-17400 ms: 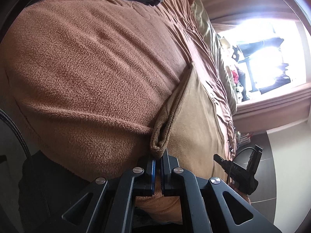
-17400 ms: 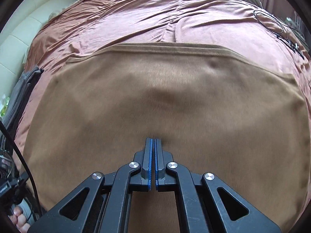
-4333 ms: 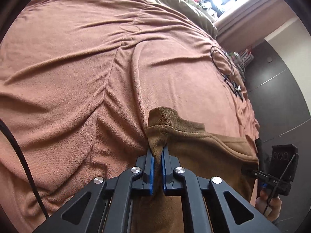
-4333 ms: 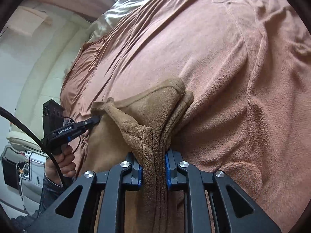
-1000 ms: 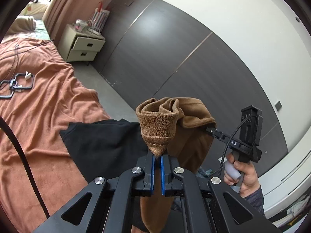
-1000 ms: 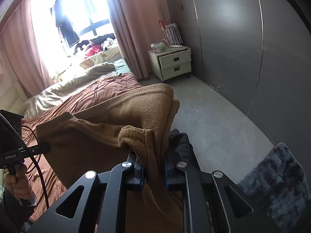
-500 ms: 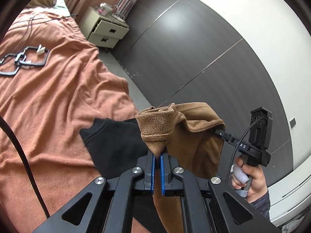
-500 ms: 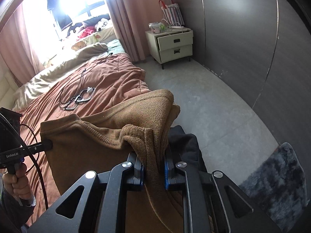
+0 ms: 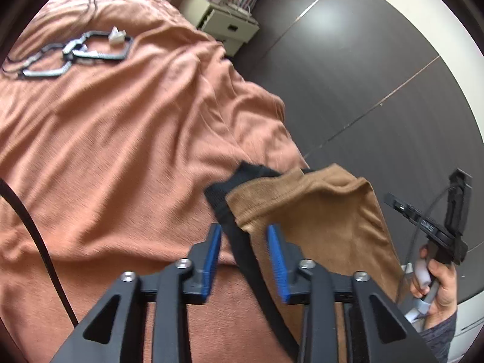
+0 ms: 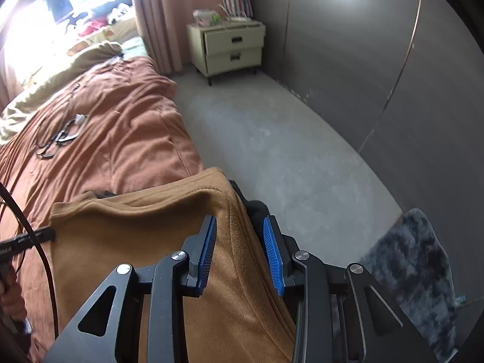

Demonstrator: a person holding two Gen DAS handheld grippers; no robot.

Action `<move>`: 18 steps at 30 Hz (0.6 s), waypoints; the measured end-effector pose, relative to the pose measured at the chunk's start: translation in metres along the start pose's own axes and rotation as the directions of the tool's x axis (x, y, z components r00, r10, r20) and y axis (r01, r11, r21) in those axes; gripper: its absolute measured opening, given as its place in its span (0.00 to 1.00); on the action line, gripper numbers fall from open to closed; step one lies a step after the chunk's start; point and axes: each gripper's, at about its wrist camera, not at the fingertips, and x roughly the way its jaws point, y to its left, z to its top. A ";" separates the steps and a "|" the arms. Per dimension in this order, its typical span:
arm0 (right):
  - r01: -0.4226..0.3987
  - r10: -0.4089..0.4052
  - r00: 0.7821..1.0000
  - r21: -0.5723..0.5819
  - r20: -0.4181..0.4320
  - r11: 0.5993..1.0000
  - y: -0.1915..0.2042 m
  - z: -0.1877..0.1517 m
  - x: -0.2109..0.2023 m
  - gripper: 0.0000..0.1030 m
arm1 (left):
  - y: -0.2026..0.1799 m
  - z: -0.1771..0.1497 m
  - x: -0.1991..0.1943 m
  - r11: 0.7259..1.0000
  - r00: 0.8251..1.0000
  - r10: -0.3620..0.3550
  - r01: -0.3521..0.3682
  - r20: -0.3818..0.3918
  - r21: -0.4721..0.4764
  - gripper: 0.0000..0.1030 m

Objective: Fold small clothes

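Observation:
The folded tan garment point(image 9: 317, 220) lies on a black garment point(image 9: 220, 187) at the corner of the bed. My left gripper point(image 9: 243, 227) hovers over its near corner. Its jaws are opening, and the tan corner and black edge lie loose between the blue pads point(image 9: 211, 251). In the right wrist view the same tan garment point(image 10: 136, 242) spreads to the left. My right gripper point(image 10: 239, 220) straddles its folded edge, jaws opening, and the pads no longer pinch the cloth. Black fabric point(image 10: 257, 208) peeks out beyond it. A hand holds the right gripper's handle point(image 9: 435, 272).
The bed's rust-brown blanket point(image 9: 121, 139) fills the left, with black cables and frames point(image 9: 75, 54) lying on it. Grey floor point(image 10: 287, 139), a cream nightstand point(image 10: 230, 48), a dark panelled wall point(image 10: 363, 60) and a dark shaggy rug point(image 10: 414, 260) lie to the right.
Both grippers came down with the tan garment and laid it on the black garment at the bed's corner. Both sets of jaws went from shut on it to apart, letting go.

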 end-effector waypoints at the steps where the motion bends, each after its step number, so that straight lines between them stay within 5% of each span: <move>1: -0.012 0.012 1.000 -0.011 0.013 1.000 0.003 -0.001 -0.009 0.29 | 0.001 0.003 -0.003 1.000 1.000 0.004 -0.004 0.012 0.002 0.43; 5: -0.067 0.066 0.997 -0.024 -0.037 0.997 0.013 0.001 -0.017 0.26 | -0.001 0.014 0.005 1.000 1.000 0.010 -0.010 0.004 0.010 0.44; 18: 0.011 0.002 0.986 0.077 -0.168 0.997 -0.017 0.027 0.058 0.07 | 0.009 0.017 0.054 0.996 0.996 0.082 -0.081 -0.036 0.026 0.44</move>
